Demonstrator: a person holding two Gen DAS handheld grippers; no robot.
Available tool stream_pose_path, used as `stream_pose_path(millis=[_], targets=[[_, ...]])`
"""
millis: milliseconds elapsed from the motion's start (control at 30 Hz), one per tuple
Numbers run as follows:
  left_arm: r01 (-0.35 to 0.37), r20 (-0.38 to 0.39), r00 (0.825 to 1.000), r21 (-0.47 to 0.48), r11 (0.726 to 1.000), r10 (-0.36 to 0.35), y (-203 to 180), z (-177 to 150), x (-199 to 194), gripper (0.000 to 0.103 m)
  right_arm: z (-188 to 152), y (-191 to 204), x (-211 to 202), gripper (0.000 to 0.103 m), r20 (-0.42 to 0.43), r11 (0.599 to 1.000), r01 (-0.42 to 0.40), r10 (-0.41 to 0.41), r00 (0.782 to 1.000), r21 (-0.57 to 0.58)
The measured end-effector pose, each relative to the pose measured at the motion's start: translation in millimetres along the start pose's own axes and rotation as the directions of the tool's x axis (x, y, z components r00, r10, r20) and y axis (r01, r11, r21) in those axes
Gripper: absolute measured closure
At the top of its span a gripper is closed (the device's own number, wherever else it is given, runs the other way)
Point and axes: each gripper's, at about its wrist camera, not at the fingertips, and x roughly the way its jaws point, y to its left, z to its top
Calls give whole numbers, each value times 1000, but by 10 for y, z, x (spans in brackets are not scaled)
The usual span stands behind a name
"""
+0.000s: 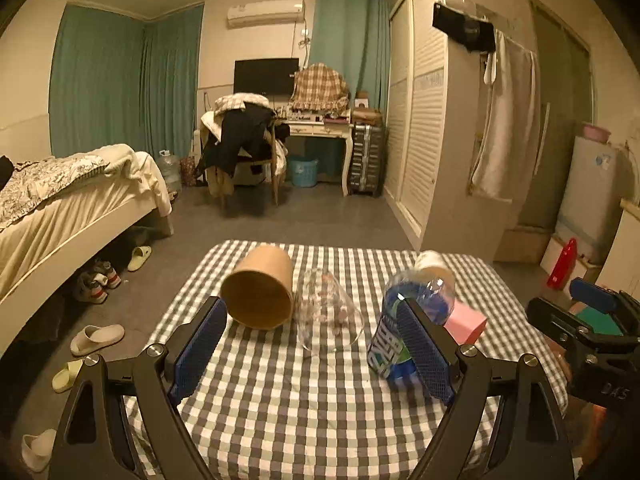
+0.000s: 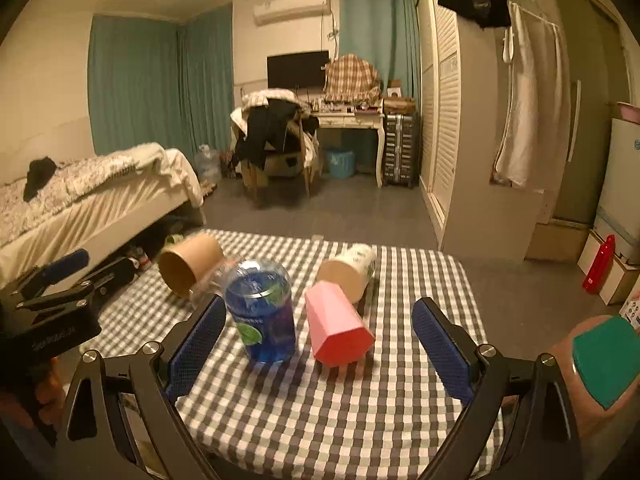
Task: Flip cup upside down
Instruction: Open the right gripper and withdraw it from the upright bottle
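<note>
Several cups lie on their sides on the checkered table (image 1: pixel 304 400). A brown paper cup (image 1: pixel 260 290) lies with its mouth toward me, and a clear glass cup (image 1: pixel 328 312) lies beside it. A blue plastic cup (image 1: pixel 404 332), a pink cup (image 1: pixel 464 322) and a white paper cup (image 1: pixel 434 266) lie to the right. My left gripper (image 1: pixel 314 354) is open and empty, just short of the glass. My right gripper (image 2: pixel 320 346) is open and empty, with the pink cup (image 2: pixel 338 330) and the blue cup (image 2: pixel 262 312) between its fingers. The brown cup (image 2: pixel 190 266) and white cup (image 2: pixel 350 274) lie farther back.
The table's far edge meets grey floor. A bed (image 1: pixel 60 208) stands at the left with slippers (image 1: pixel 96 338) beside it. A wardrobe (image 1: pixel 432 120) and a red bottle (image 1: pixel 562 264) are at the right. A teal-topped container (image 2: pixel 600 360) stands at the right near edge.
</note>
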Motion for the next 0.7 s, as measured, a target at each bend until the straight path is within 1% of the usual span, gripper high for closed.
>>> stream_pose_path(millis=[100,233,267,333,400,567,700], targets=[[-1,-17,1000,-7,1000,1,-7,-44,89,13,-49,-13,177,8,-20,1000,-18,18,1000,7],[-12,-11,1000,-3,1000,12,-27,-87,154,13,-110,-21,345,8,-35,1000,-8,8,999,2],[-16,-15,1000,-2,1000,16,-30,-94,175,10,-118,-22,364,8,-36,1000,-7,7,999,1],[-23,-21,1000,-5,1000,23,-21,-97,215,1,-136,-20,386,8,-34,1000,-1,1,999,-2],[-34,-20,999,-16,999,33,8,-108,236,1,-160,-21,391,0,-31,1000,10,-10,999,-9],[-40,-47,998,-40,998,38,63,-121,292,1,-169,-29,373,0,-17,1000,31,-32,999,-3],[-55,-44,998,-43,998,53,95,-113,294,0,-157,-81,346,0,-15,999,43,-43,999,19]])
